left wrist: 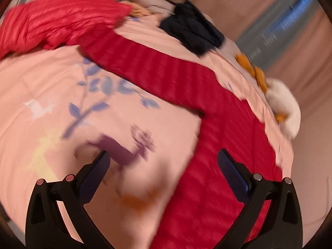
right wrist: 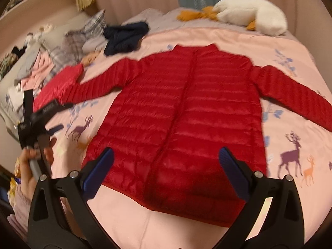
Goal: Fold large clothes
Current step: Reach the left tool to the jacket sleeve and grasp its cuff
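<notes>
Bedroom, warm light; bed with a pink quilted cover printed with deer and blue leaf sprigs (right wrist: 290,66), pale wall behind.

Item 1: red quilted down jacket with long sleeves and stand collar (right wrist: 182,112). It lies flat on the bed cover, front up and closed down the centre, sleeves spread to either side, hem nearest our right gripper. We judge it light, soft and puffy, with a slick shell that would slide on itself and spring back from a crease. We would take hold at a cuff or a hem corner, where the padding is thin, rather than pinch the puffy body.

Item 2: right gripper (right wrist: 166,161), jaws wide, holding nothing, poised over the hem.

Item 3: left gripper (left wrist: 164,164), jaws wide, holding nothing, above the bed cover just beside the jacket's side edge and the start of one sleeve.

Item 4: other goods. Second, brighter red padded garment (left wrist: 58,20); dark navy crumpled garment (right wrist: 124,37); white plush goose with orange beak and feet (right wrist: 249,14); heap of plaid and pink clothes (right wrist: 68,47) at the bed's left side.

Views compared. Right wrist view gives us the whole jacket, both sleeves, and our left hand (right wrist: 31,159) on its handle. Left wrist view, blurred, shows only one sleeve and the side panel, but places the second red garment at that sleeve's far end.
</notes>
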`<state>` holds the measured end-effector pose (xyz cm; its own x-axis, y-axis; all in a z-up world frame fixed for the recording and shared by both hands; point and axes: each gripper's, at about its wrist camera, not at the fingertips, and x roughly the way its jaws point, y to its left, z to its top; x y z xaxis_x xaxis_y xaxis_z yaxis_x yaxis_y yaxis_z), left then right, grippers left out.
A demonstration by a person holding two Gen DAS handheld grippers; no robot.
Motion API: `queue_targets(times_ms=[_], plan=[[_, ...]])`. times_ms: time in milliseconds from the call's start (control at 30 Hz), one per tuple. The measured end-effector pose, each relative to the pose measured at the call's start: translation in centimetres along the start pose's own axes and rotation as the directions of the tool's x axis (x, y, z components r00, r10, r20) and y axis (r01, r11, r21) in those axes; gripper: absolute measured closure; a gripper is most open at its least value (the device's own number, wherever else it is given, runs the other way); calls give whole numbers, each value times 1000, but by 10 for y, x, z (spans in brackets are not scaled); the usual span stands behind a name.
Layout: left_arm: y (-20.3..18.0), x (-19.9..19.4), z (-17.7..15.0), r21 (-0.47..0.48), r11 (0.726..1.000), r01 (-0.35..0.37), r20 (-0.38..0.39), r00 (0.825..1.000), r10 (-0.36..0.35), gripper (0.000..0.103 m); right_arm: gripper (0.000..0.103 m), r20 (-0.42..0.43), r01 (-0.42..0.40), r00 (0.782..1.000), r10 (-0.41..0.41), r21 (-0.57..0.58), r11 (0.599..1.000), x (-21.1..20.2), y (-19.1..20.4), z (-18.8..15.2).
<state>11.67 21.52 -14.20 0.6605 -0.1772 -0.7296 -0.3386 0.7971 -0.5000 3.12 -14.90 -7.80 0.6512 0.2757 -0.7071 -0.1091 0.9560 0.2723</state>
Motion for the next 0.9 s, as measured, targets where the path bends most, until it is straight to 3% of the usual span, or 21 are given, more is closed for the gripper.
queue_targets(times_ms=[67,133,233,433,700,900], plan=[[28,10,17,-65,996,55,-5,998,-56,1,2,-21,-6,1000,5,-23,1000,13,12,7],[50,20,35,-124,990,67,2,998,-67,1,2,-36,-4,999,3,-44,999,22,22,13],[69,34,56,-144,988,55,8,998,-54,1,2,-54,4,999,-8,-81,997,35,39,21],[103,68,86,-200,972,120,6,993,-122,1,2,-78,28,996,-41,-159,987,58,70,37],[106,87,112,-169,971,170,20,985,-169,1,2,-92,34,994,-57,-230,973,79,107,48],[110,101,136,-202,953,228,19,973,-228,1,2,-129,41,989,-77,-263,964,98,122,48]])
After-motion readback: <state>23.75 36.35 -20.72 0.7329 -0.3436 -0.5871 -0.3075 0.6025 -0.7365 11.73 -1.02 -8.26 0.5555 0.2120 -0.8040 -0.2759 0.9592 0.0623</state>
